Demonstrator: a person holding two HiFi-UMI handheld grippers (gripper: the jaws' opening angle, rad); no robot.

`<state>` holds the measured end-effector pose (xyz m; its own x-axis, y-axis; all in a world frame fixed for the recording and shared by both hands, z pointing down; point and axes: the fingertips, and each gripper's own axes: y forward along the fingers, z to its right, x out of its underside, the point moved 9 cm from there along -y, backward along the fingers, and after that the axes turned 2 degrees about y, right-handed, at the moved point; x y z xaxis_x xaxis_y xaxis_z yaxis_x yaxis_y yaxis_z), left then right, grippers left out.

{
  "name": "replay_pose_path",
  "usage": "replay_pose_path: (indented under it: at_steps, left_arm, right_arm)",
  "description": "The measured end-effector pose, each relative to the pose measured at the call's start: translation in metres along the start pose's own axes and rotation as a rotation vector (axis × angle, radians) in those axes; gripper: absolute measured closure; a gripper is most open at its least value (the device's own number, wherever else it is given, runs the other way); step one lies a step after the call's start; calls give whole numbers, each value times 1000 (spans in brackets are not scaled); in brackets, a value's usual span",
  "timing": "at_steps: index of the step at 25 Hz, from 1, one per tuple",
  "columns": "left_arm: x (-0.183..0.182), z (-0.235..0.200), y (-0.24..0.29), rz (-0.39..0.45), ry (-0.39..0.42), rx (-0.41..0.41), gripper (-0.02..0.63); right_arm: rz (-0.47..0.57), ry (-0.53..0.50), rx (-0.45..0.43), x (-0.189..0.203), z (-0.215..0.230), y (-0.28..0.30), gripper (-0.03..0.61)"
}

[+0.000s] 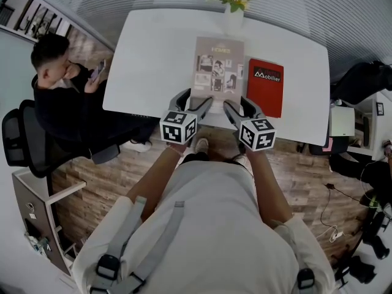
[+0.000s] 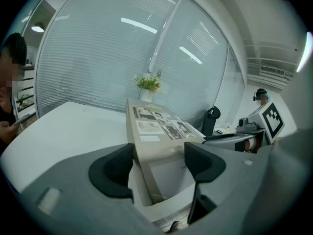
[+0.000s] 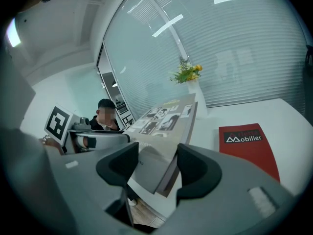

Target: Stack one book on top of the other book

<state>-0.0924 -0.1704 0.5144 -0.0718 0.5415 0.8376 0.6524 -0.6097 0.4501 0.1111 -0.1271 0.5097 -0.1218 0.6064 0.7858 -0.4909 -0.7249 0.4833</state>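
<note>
A beige picture-cover book point(image 1: 217, 69) lies lengthwise at the middle of the white table point(image 1: 153, 60), its near end raised off the surface. My left gripper point(image 1: 195, 100) is shut on its near left corner and my right gripper point(image 1: 240, 108) on its near right corner. In the left gripper view the beige book point(image 2: 156, 126) sits between the pads of the left gripper point(image 2: 159, 163). The right gripper view shows the same book point(image 3: 166, 121) clamped in the right gripper point(image 3: 156, 163). A red book point(image 1: 264, 86) point(image 3: 247, 143) lies flat just right of it.
A white vase of flowers point(image 1: 233, 8) stands at the table's far edge, behind the beige book. A person in black point(image 1: 61, 84) sits at the table's left side beside an office chair point(image 1: 24, 139). Bags and cables lie on the floor at right.
</note>
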Motion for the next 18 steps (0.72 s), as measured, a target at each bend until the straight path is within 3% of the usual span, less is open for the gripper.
replay_pose_path:
  at_steps: [18]
  left_arm:
    - [0, 76, 45, -17, 21, 73, 275]
  right_arm:
    - [25, 22, 76, 4, 58, -67, 331]
